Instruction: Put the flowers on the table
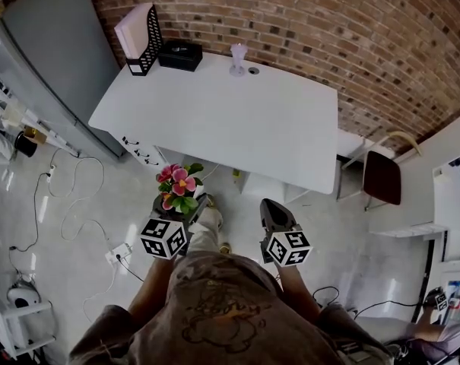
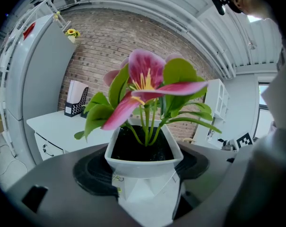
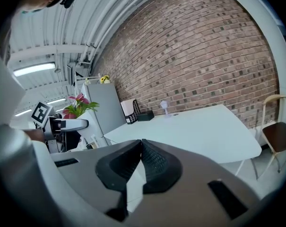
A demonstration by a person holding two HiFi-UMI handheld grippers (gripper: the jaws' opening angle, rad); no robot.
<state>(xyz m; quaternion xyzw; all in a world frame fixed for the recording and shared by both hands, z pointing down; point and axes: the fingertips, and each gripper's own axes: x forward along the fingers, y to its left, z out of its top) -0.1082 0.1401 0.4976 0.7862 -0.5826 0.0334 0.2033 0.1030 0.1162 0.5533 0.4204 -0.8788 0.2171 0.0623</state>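
Note:
Pink flowers with green leaves [image 1: 178,185] stand in a small white pot [image 2: 143,151]. My left gripper [image 1: 178,210] is shut on that pot and holds it upright in the air, just short of the near edge of the white table [image 1: 230,120]. In the left gripper view the bloom [image 2: 145,82] fills the middle, with both jaws pressed against the pot's sides. My right gripper [image 1: 273,214] hangs beside it, shut with its pads touching and nothing between them. From the right gripper view [image 3: 140,161] the flowers [image 3: 76,106] show at far left.
On the table's far edge stand a black file rack with white folders [image 1: 138,36], a black box [image 1: 179,54] and a small clear vase [image 1: 238,58]. A dark-seated chair [image 1: 383,175] stands right of the table. Cables [image 1: 70,204] trail over the floor at left; a grey cabinet [image 1: 47,59] stands beyond.

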